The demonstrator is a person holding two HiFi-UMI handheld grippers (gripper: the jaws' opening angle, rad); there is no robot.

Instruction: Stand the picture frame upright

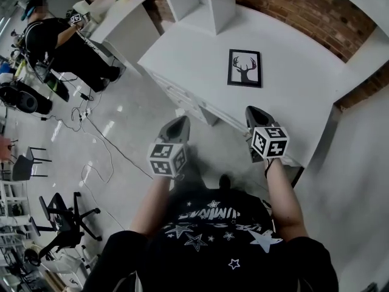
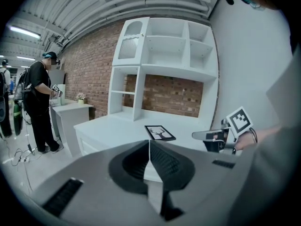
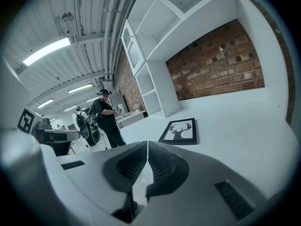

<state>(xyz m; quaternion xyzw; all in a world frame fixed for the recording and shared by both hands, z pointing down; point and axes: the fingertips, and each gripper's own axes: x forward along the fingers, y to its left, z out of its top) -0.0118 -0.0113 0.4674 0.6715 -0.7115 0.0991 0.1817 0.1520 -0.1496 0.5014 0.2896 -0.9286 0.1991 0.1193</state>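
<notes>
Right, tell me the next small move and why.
Probably open the right gripper and reach forward to the picture frame: it lies flat on the white desk, and that gripper is shut, empty and nearest to it.

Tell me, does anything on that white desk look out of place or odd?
Only the picture frame: it lies flat on its back on the white desk, its deer picture facing the ceiling, rather than standing up. Nothing looks spilled or broken.
</notes>
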